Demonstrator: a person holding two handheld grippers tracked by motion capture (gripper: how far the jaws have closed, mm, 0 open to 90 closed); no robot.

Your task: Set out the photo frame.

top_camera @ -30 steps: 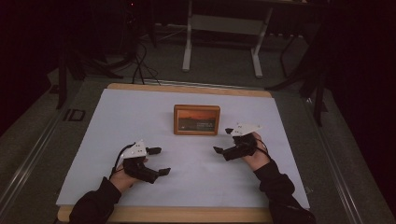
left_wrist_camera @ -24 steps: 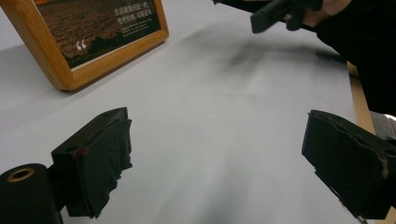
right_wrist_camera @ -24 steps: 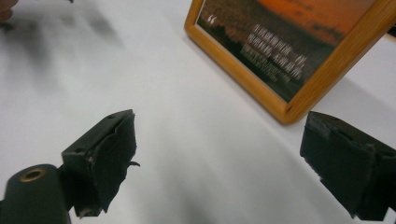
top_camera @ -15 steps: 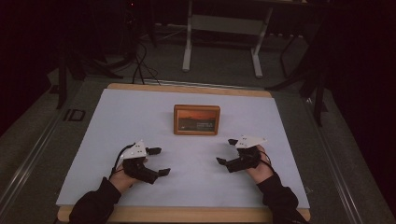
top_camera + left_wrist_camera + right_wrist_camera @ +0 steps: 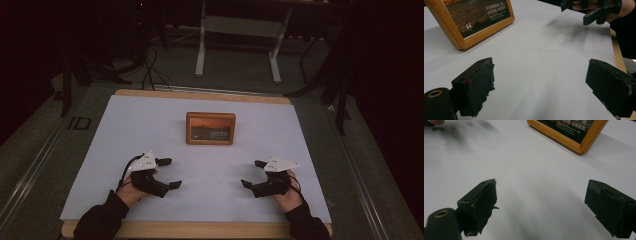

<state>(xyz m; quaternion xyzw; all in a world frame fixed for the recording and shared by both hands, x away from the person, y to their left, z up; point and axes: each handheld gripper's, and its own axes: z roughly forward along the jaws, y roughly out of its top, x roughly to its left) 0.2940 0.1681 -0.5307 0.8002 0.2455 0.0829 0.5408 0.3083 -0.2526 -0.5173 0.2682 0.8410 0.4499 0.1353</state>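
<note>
Picture frame (image 5: 210,128), one in count, stands upright on the white table (image 5: 150,115), leaning back a little, ahead of and between two hand-held grippers; it touches neither. Left hand-held gripper (image 5: 166,173) sits near the person's edge, jaws spread wide with nothing between them, pointing across toward the middle; its hand (image 5: 131,187) rests low on the table, dark sleeve (image 5: 100,220) behind it. Right hand-held gripper (image 5: 252,174) mirrors it, jaws likewise wide and empty, pointing inward; in the left gripper view it shows beyond the jaws, well apart. From each gripper view the frame lies ahead and off to one side, clear of the jaws.
</note>
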